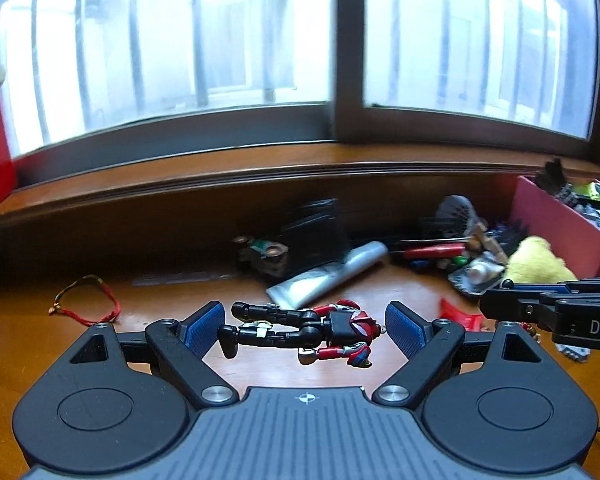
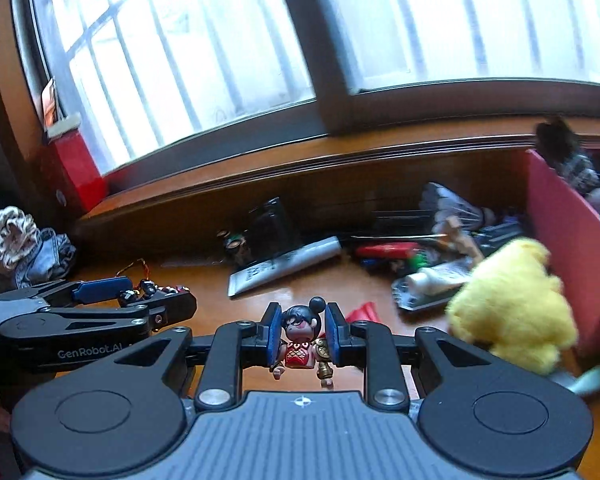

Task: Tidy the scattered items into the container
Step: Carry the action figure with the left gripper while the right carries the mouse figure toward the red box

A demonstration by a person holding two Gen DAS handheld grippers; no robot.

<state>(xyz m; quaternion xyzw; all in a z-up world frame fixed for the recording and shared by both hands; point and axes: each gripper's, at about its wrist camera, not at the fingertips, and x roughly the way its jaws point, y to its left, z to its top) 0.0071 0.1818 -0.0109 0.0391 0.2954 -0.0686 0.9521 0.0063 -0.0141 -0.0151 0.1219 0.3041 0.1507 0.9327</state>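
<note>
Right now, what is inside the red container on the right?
The red container already holds a jumble of toys: a dark figure sticks above the rim beside green and black pieces. Its wall hides everything deeper, including the bottom.

A lived-in home room: a wooden desk (image 1: 28,344) under a barred window (image 1: 172,40), strewn with toys, a yellow plush (image 2: 512,308) and crumpled clothes (image 2: 24,244)

Window: I see a big window (image 1: 180,40) behind my wooden table (image 1: 20,340).
Left corner: crumpled cloth (image 2: 16,240).
</note>
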